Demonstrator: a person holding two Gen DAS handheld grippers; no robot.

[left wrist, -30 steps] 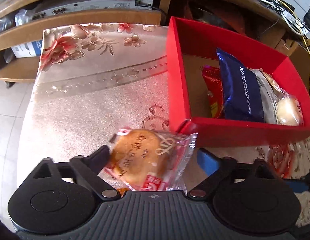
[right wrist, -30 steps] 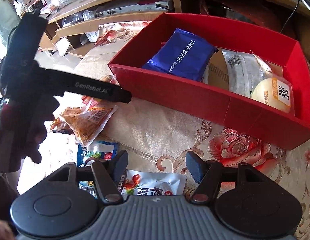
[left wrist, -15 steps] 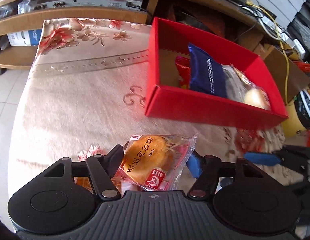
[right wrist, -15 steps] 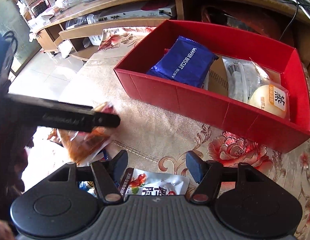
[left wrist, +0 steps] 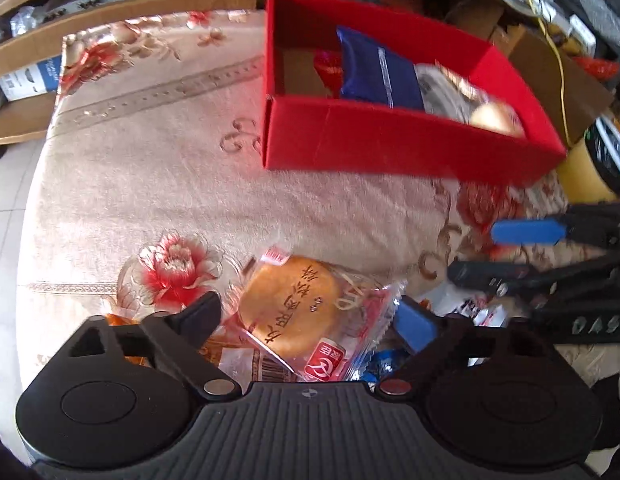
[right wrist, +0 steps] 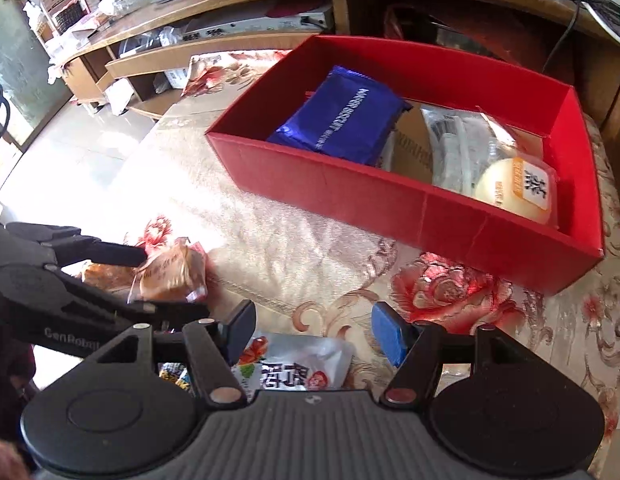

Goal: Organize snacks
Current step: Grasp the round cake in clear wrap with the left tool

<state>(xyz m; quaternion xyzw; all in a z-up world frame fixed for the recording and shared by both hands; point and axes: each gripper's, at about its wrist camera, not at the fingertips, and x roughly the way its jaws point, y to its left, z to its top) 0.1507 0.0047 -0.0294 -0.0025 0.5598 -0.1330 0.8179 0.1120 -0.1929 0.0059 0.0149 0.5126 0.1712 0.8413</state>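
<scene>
A round golden cake in a clear and red wrapper (left wrist: 294, 316) lies between the fingers of my left gripper (left wrist: 310, 314), whose jaws are opening; the pads no longer press it. In the right wrist view this cake (right wrist: 170, 270) rests on the snack pile at the table's left. My right gripper (right wrist: 315, 322) hangs open over a white snack packet (right wrist: 298, 368) with nothing between its pads. The red box (left wrist: 390, 148) stands further back and holds a blue wafer biscuit pack (right wrist: 342, 120), a clear bag and a pale round bun (right wrist: 514, 188).
More packets lie under the grippers: a blue one (left wrist: 384, 364) and an orange one (left wrist: 122, 322). The flowered tablecloth (left wrist: 150, 184) ends at the left over tiled floor. A wooden cabinet with shelves (right wrist: 230, 40) and cables stands behind the box.
My left gripper drew back from the red box with the cake and came down over the snack pile. Its jaws narrowed, then spread wide. The right gripper stayed put.
</scene>
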